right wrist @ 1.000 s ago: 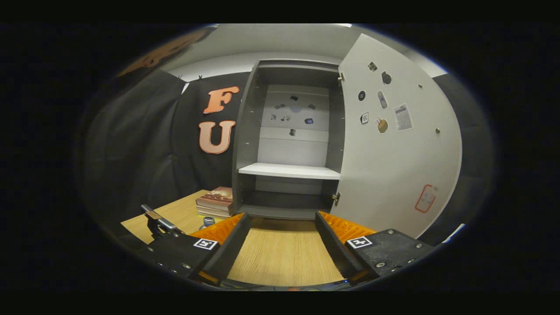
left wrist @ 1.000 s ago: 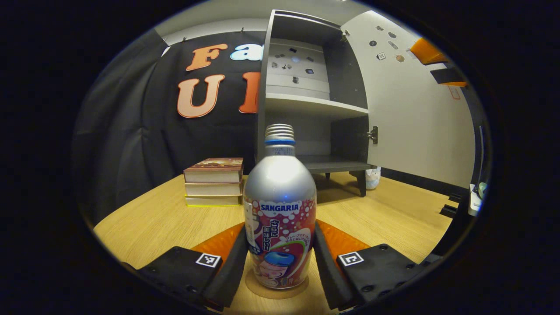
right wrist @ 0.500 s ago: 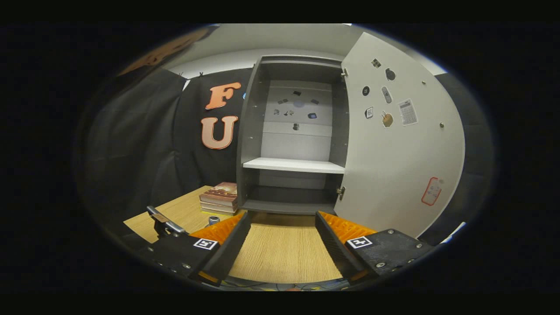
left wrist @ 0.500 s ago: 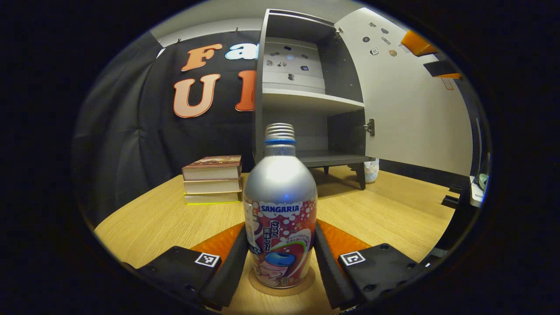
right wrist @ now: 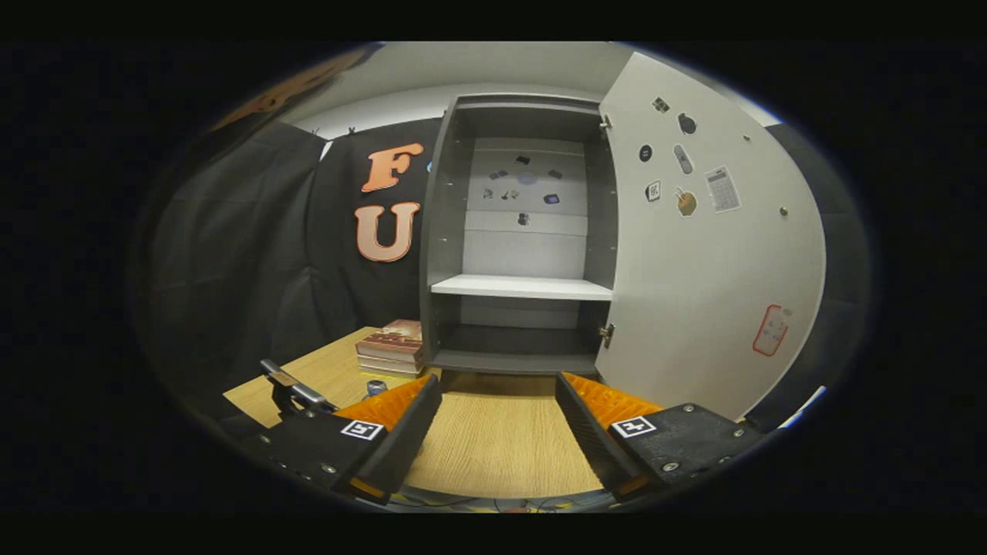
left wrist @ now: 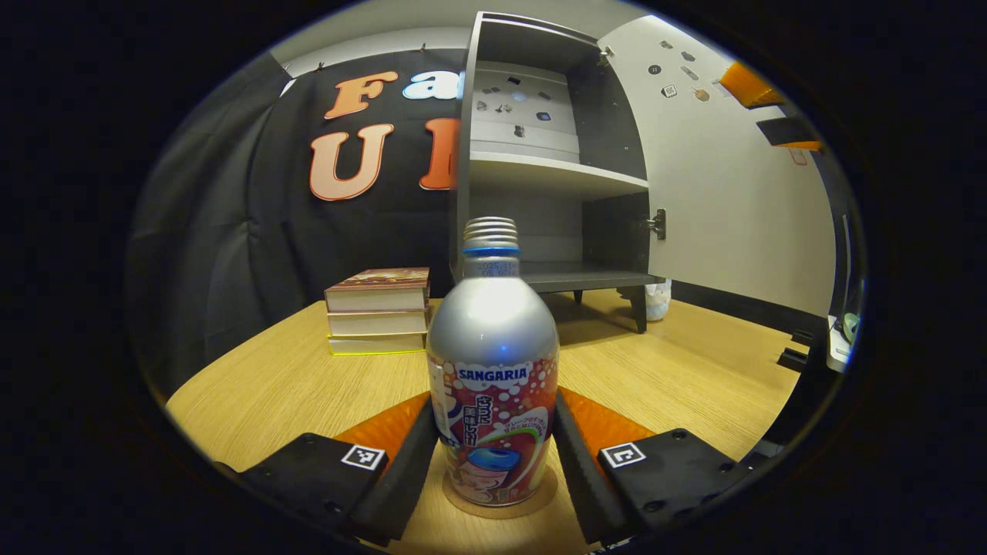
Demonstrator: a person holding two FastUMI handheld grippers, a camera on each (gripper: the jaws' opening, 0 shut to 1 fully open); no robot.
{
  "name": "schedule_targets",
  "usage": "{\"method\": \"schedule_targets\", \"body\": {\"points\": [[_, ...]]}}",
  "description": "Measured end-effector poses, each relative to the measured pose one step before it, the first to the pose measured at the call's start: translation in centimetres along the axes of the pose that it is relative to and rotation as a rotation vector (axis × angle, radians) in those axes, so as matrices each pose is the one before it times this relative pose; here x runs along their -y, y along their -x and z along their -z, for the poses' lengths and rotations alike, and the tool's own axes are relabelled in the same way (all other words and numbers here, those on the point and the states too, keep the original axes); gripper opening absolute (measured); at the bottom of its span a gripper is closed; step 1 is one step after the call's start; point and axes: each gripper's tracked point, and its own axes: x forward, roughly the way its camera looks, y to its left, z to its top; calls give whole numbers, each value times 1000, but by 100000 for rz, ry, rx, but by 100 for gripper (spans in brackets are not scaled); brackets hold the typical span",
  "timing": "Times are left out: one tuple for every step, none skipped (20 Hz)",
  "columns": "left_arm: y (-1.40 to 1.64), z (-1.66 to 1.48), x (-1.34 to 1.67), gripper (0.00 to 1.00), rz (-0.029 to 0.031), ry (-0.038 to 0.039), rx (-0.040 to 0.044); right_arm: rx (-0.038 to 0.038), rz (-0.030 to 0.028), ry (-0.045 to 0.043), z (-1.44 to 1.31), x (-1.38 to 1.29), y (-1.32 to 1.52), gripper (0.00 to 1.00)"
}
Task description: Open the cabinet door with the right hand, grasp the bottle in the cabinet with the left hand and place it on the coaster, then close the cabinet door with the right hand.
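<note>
A silver bottle (left wrist: 492, 370) with a red printed label stands upright on a round brown coaster (left wrist: 540, 493) on the wooden table. My left gripper (left wrist: 493, 455) is shut on the bottle's lower body, one finger pressed against each side. The dark grey cabinet (right wrist: 517, 231) stands behind with its white door (right wrist: 709, 254) swung wide to the right and its shelves bare. In the right gripper view my right gripper (right wrist: 493, 424) hangs open over the table in front of the cabinet, holding nothing. In the left gripper view it shows as the right gripper (left wrist: 759, 108) beside the door.
A stack of three books (left wrist: 378, 310) lies on the table (left wrist: 277, 385) left of the cabinet. The door carries several small magnets and stickers (right wrist: 682, 181). The table's right edge (left wrist: 794, 362) runs close to the door's foot.
The bottle has come down onto the coaster and settled there, still between the left fingers. The right gripper has drifted a little, so the cabinet sits slightly higher in its view.
</note>
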Motion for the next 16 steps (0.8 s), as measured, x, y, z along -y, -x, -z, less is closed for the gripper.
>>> {"method": "schedule_targets", "body": {"points": [[-61, -10, 63, 87, 304, -779, -283, -167, -10, -296, -21, -23, -54, 92], [-88, -77, 48, 87, 360, -814, -235, -204, 138, -168, -4, -7, 28, 92], [37, -26, 44, 87, 443, -690, -192, -110, 88, -86, 53, -18, -53, 92], [268, 168, 33, 87, 292, -492, -173, -126, 196, -38, 44, 73, 6, 92], [48, -42, 5, 87, 497, 49, 17, -225, 201, -126, 35, 5, 23, 92], [-36, 43, 24, 87, 389, 14, -398, -433, 119, -238, 147, 51, -22, 92], [45, -12, -62, 87, 130, 97, -54, -356, 182, -190, 150, 22, -63, 92], [204, 78, 46, 87, -13, 160, -38, -360, 175, -107, 105, 16, -7, 92], [126, 62, -46, 87, -177, 158, 29, -473, 82, -116, 201, 5, -72, 92], [26, 168, -9, 87, 115, 79, -189, -463, -170, -177, 175, -106, -15, 92], [17, 56, -29, 87, -6, -9, -241, -507, -180, -245, 48, -129, 5, 92], [65, 47, 20, 87, -125, -4, -38, -358, -174, -168, 99, -77, 13, 92], [34, -13, 20, 87, 127, -47, 40, -73, -51, 9, -10, -86, -77, 92], [-109, -150, 7, 87, 5, -270, 120, 20, 12, 56, 6, -15, 55, 92], [0, -267, -89, 88, -50, -271, 392, 39, -136, -72, -71, -159, -43, 92], [7, -146, 41, 88, 503, -398, 47, 162, -59, -202, -124, -70, 14, 92]]}}
